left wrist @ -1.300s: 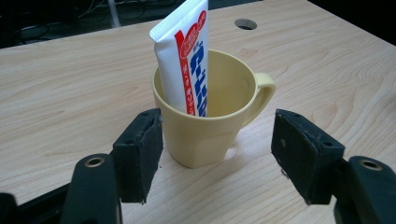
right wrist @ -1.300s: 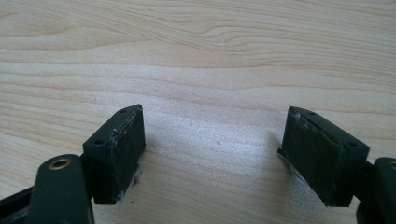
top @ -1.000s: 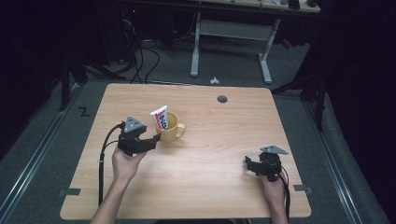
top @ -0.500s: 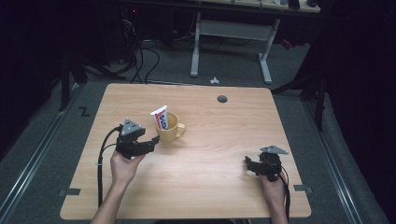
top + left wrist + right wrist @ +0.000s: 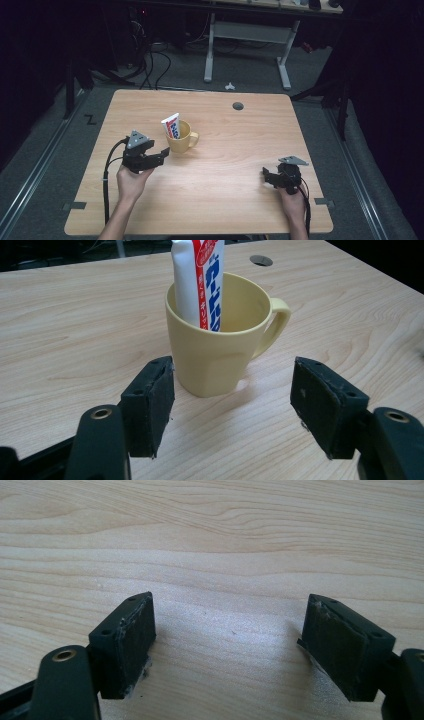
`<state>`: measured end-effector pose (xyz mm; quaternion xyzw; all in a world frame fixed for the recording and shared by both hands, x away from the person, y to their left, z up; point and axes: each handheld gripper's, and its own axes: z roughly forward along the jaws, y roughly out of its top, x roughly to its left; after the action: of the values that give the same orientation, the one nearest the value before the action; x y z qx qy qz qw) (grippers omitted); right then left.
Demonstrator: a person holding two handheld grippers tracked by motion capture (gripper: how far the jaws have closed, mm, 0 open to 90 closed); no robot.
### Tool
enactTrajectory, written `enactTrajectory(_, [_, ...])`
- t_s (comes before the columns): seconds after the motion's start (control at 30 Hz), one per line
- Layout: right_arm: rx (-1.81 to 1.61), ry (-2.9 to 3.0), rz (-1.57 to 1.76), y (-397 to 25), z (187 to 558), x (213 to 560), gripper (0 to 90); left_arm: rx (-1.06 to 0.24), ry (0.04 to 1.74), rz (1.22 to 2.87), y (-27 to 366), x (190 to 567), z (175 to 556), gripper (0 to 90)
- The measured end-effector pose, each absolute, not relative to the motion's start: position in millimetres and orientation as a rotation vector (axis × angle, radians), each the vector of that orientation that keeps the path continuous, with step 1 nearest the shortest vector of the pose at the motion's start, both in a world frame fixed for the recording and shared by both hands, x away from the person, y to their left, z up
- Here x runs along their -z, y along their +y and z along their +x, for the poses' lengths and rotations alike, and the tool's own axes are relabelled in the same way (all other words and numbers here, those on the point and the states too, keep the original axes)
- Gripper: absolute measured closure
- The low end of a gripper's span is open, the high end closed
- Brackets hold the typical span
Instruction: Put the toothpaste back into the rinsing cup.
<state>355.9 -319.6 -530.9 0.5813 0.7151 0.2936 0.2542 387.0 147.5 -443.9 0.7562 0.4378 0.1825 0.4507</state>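
On the left side of the table (image 5: 225, 200) the person's left hand (image 5: 131, 181) holds the left gripper (image 5: 161, 152) low, its jaws spread wide and gripping nothing. Just ahead of it and a little to its right stands a yellow mug (image 5: 220, 347), upright, its handle (image 5: 275, 322) turned away toward the table's right. From the left gripper view the mug sits between the lines of the two pads (image 5: 150, 410) but beyond their tips, not yet touched. A toothpaste tube (image 5: 199, 280) stands in the mug, its long axis nearly upright, leaning on the rim. Far to the right, the right gripper (image 5: 267, 176) rests low over bare wood, also released, well apart from the mug; the left one is plainly nearer.
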Motion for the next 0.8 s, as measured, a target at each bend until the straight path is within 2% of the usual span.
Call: enactTrajectory(0.8, [-0.798, 1.943, 1.579, -320, 356, 531, 21.6, -0.459, 1.099, 1.872, 157, 448, 375, 34.4])
